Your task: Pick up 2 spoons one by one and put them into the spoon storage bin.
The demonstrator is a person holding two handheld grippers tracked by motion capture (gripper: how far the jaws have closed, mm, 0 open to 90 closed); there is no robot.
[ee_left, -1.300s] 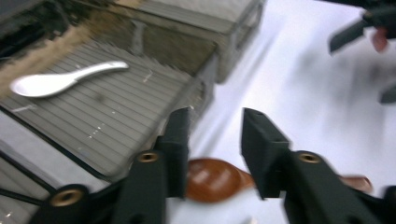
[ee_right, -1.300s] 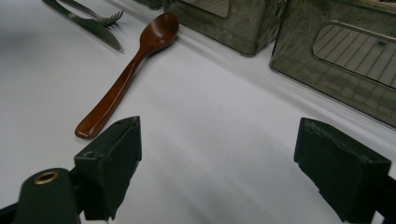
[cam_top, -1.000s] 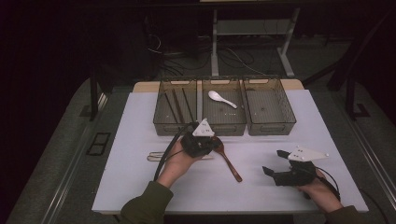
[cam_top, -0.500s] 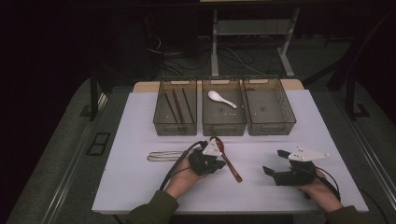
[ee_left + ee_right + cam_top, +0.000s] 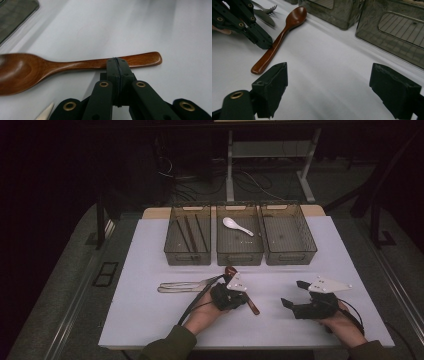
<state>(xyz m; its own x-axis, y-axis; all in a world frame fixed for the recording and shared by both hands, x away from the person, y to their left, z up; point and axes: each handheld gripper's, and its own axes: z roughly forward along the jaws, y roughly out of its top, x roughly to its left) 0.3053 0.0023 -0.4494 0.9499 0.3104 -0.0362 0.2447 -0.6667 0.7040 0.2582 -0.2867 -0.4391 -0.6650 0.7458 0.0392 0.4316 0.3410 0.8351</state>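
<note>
A brown wooden spoon [image 5: 254, 308] lies on the white table top, bowl toward the trays and handle toward the person; it also shows as a wooden spoon [image 5: 50, 66] and wooden spoon [image 5: 284, 27]. My left gripper [image 5: 244, 300] is shut, its two jaws pressed flat together with nothing between them. Its tip, the left gripper [image 5: 117, 61], rests against the side of the spoon's handle near the end, as the left gripper [image 5: 265, 43] confirms. My right gripper [image 5: 292, 294] is held low over the table to the right, and the right gripper [image 5: 329, 82] stands wide open over bare table.
Three grey mesh trays stand in a row at the back: the left tray [image 5: 172, 252] holds dark chopsticks, the middle tray [image 5: 240, 256] a white spoon [image 5: 237, 226], then the right tray [image 5: 290, 257]. A metal fork and knife [image 5: 182, 285] lie left of my left gripper.
My left hand has come back from near the trays toward the person and down to the table, bringing its shut gripper to the spoon's handle. The right hand has kept still.
</note>
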